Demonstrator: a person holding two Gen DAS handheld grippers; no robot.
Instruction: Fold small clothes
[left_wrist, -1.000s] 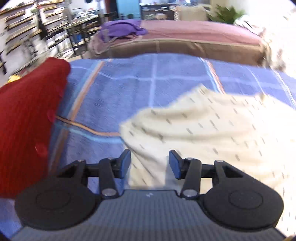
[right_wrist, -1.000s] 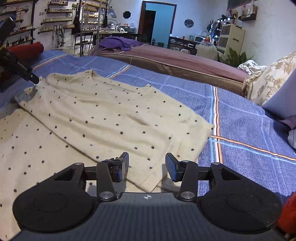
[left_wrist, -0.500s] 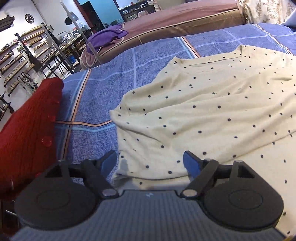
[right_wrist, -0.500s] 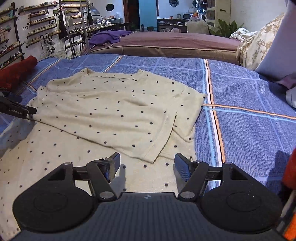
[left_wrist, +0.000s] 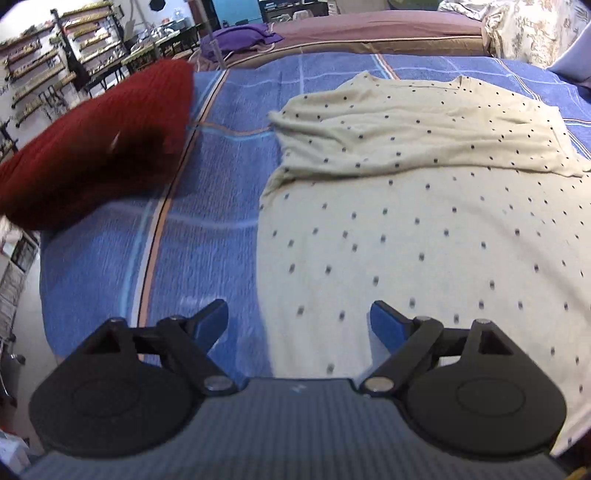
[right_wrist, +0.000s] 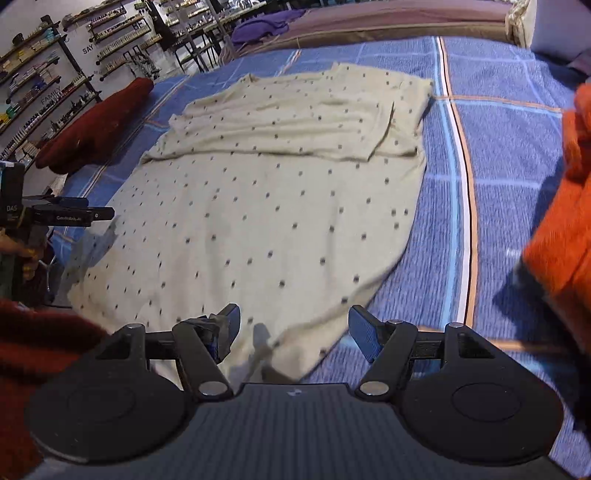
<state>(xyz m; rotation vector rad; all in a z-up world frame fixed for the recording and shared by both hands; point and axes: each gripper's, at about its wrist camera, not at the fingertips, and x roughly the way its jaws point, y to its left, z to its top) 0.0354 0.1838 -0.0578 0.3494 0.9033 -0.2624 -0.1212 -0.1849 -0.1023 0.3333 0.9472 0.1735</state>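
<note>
A cream shirt with dark dots (left_wrist: 424, 229) lies spread on a blue plaid bedspread (left_wrist: 207, 229). Its far part is folded down over the body, and the fold's edge (right_wrist: 280, 155) runs across the shirt. My left gripper (left_wrist: 299, 317) is open above the shirt's left edge near the hem, with nothing between its blue pads (left_wrist: 384, 325). My right gripper (right_wrist: 293, 321) is wide open over the shirt's near right hem corner (right_wrist: 314, 354) and holds nothing. In the right wrist view the left gripper (right_wrist: 55, 216) shows at the far left, beside the shirt's edge.
A red knit garment (left_wrist: 99, 147) lies on the bedspread left of the shirt. An orange cloth (right_wrist: 565, 221) hangs at the right edge and a red sleeve (right_wrist: 29, 350) at the lower left. A second bed with a purple cloth (left_wrist: 240, 35) stands behind, with shelves (right_wrist: 55, 85) at left.
Both grippers opened wider and drew back from the folded far part toward the near hem. The folded-over part now lies flat and released.
</note>
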